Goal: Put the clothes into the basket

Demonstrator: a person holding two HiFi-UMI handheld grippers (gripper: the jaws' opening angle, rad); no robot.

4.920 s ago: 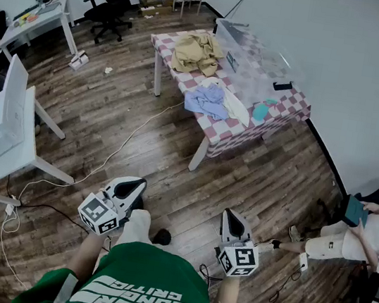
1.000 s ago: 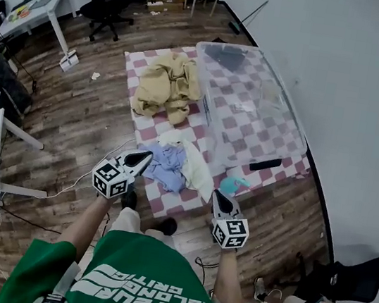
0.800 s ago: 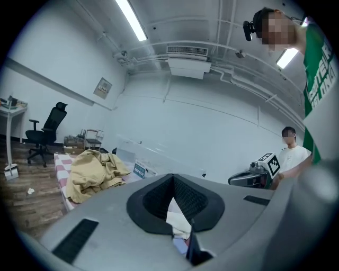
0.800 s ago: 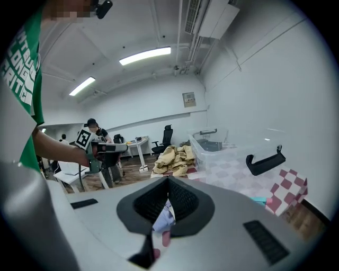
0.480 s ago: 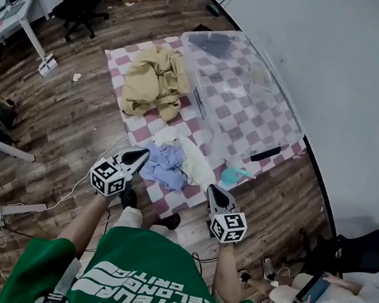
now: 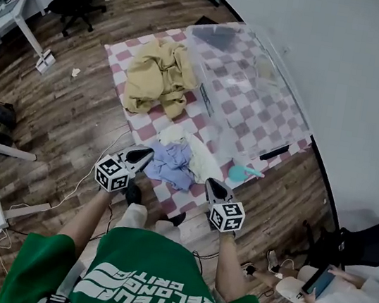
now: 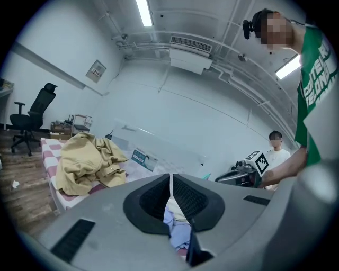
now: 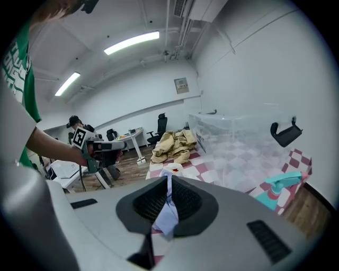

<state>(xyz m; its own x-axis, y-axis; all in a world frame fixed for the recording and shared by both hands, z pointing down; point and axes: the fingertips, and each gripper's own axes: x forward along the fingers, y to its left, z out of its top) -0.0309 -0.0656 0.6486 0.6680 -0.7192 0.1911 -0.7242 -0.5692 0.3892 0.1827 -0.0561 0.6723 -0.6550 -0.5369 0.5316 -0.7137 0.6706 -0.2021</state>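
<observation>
Your left claw and right claw are both clenched empty, so pop them open before diving at the blue shirt lying between them, at 7 o'clock from the basket, and pinch a thick fold, not an edge.

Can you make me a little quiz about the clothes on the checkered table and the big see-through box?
1. True or false: the tan jacket is already inside the clear basket.
2. Which piece of clothing lies closest to the left claw and the right claw? A) blue shirt B) tan jacket C) green towel
3. Fill in the word: both claws are ____ (open or shut), with nothing held.

Key:
1. False. It lies on the checkered table, beside the basket.
2. A.
3. Shut.
</observation>
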